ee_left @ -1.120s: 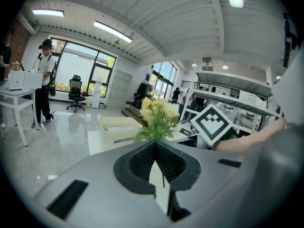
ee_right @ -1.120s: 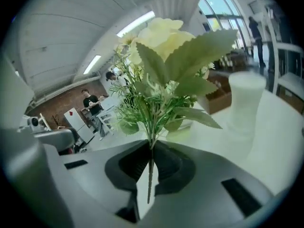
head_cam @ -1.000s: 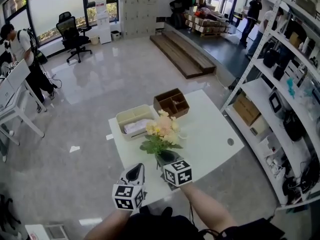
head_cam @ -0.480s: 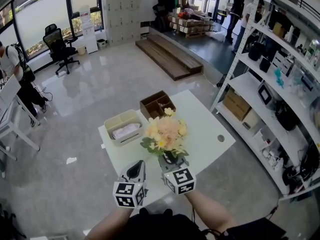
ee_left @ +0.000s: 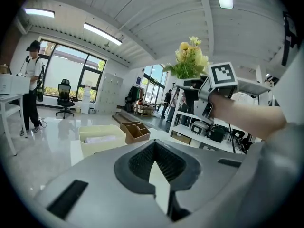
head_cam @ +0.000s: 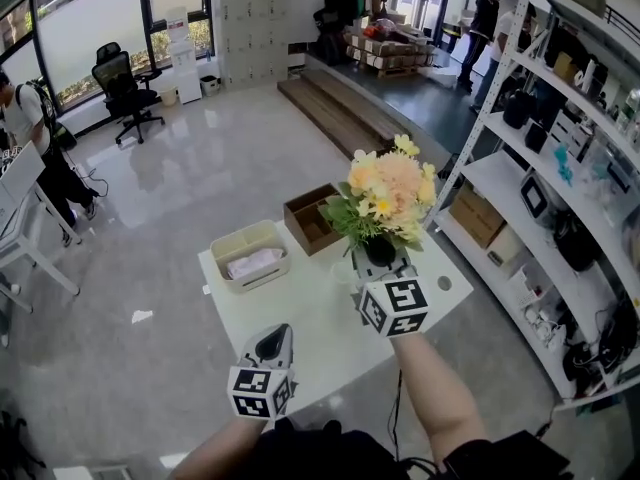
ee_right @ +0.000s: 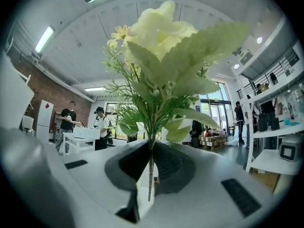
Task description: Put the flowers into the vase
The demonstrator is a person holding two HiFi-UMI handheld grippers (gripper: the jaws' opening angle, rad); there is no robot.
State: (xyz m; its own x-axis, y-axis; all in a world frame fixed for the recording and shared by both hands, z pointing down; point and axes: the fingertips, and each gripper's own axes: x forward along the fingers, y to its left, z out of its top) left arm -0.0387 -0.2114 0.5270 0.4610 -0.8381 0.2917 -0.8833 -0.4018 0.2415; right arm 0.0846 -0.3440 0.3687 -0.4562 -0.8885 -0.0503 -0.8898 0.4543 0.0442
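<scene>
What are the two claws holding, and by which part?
Right claw pinches the flower bunch by its thin stem. Left claw holds nothing.

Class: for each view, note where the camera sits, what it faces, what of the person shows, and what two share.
Head view: on the head, looking down at the table; both forearms, left tongs, right tongs.
Left gripper view: on the left tongs, facing the shelves; right hand.
Right gripper view: on the right tongs, facing the flowers; no body.
Shared: flowers in all three.
</scene>
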